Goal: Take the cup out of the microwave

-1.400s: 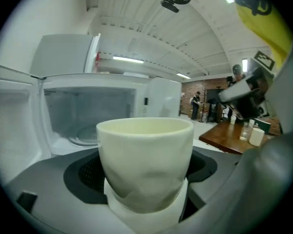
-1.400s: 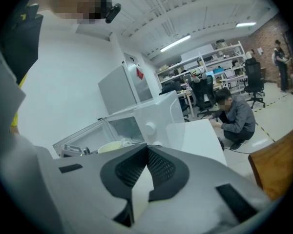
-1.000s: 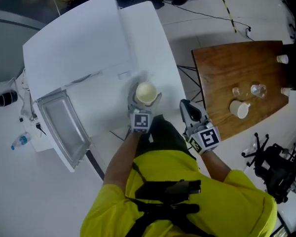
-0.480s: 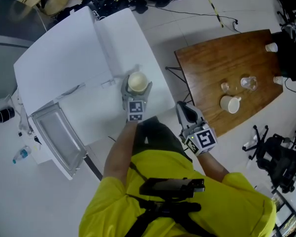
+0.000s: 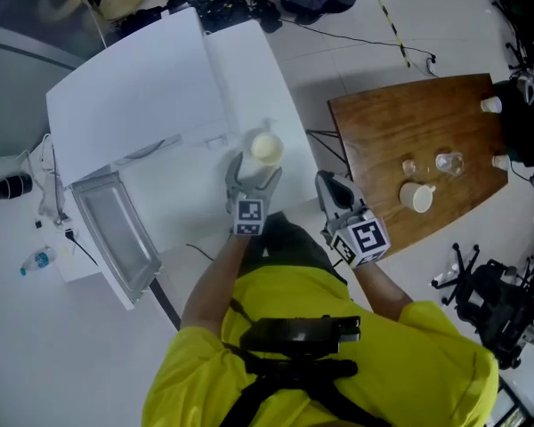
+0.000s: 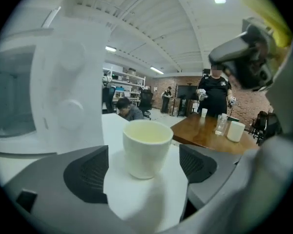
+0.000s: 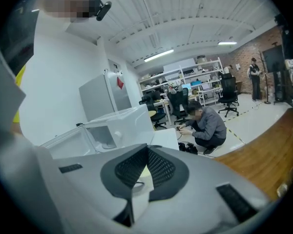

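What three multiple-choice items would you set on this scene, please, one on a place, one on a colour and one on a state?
1. Where does the cup stand?
A. inside the microwave
B. on the white table
C. on the wooden table

2. What colour is the cup?
A. cream-white
B. red
C. black

3. How do the jaws of the left gripper stand?
A. shut on the cup
B. shut together with nothing between them
C. apart, with the cup between them untouched

Answers:
1 B: the head view shows the cup upright on the white surface.
2 A: the left gripper view shows a pale cream wall and rim.
3 C: the left gripper view shows white table on both sides between the cup and the dark pads.
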Action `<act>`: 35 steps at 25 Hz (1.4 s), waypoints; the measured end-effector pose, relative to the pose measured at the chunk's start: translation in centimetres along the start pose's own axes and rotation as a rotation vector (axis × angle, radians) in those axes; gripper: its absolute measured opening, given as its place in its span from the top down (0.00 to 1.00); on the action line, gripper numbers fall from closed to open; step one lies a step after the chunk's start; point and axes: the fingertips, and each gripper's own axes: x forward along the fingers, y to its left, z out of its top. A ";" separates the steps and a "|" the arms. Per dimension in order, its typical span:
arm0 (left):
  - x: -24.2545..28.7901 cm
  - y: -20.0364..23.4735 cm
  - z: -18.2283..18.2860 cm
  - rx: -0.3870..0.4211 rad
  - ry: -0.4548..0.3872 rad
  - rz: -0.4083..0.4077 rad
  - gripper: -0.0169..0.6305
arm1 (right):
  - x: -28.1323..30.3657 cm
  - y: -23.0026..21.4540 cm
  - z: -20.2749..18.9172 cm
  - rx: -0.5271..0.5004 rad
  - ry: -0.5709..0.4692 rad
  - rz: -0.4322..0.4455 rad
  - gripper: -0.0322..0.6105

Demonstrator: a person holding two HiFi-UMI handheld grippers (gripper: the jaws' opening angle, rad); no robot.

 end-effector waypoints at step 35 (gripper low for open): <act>-42.4 16.5 22.5 -0.214 -0.292 0.427 0.97 | -2.4 21.5 17.1 -0.247 -0.297 0.250 0.95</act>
